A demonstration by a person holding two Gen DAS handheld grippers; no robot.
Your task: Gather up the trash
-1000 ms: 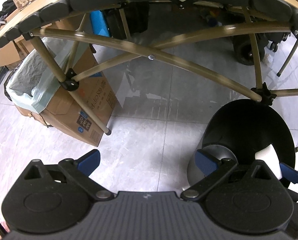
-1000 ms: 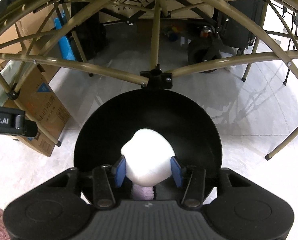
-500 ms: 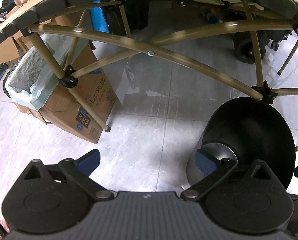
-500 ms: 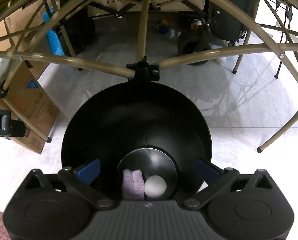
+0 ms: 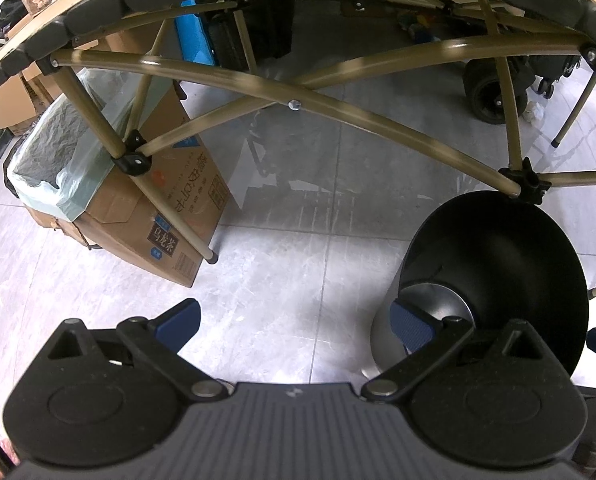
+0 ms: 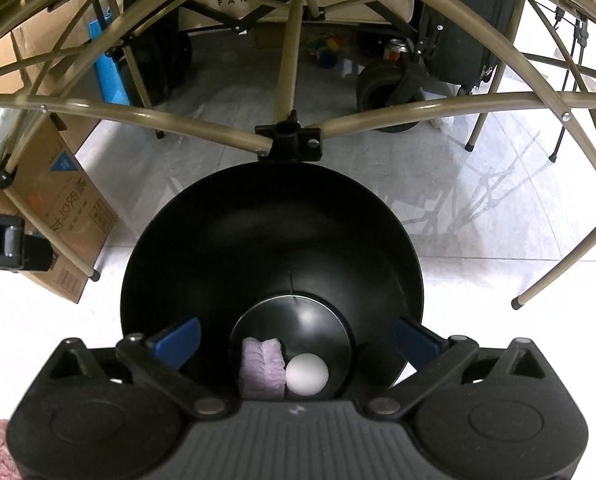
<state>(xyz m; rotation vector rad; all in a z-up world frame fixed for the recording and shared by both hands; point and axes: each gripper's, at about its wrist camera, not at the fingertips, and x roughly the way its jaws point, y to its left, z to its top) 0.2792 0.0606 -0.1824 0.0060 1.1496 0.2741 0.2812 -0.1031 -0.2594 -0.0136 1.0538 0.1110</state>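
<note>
A round black trash bin (image 6: 273, 240) stands on the floor under the table; it also shows at the lower right of the left wrist view (image 5: 510, 272). At its bottom lie a white crumpled ball (image 6: 306, 373) and a pale purple wad (image 6: 261, 368). My right gripper (image 6: 295, 338) is open and empty right above the bin's mouth. My left gripper (image 5: 293, 320) is open and empty over the floor, just left of the bin.
Tan folding table legs (image 5: 298, 104) cross overhead and ahead in both views. A cardboard box lined with a green bag (image 5: 109, 188) stands at the left. A wheeled cart (image 6: 378, 92) and other boxes sit behind. The floor is grey tile (image 5: 281, 280).
My right gripper opened and let go of the white ball, which dropped to the bottom of the bin beside the purple wad. The left gripper hardly moved.
</note>
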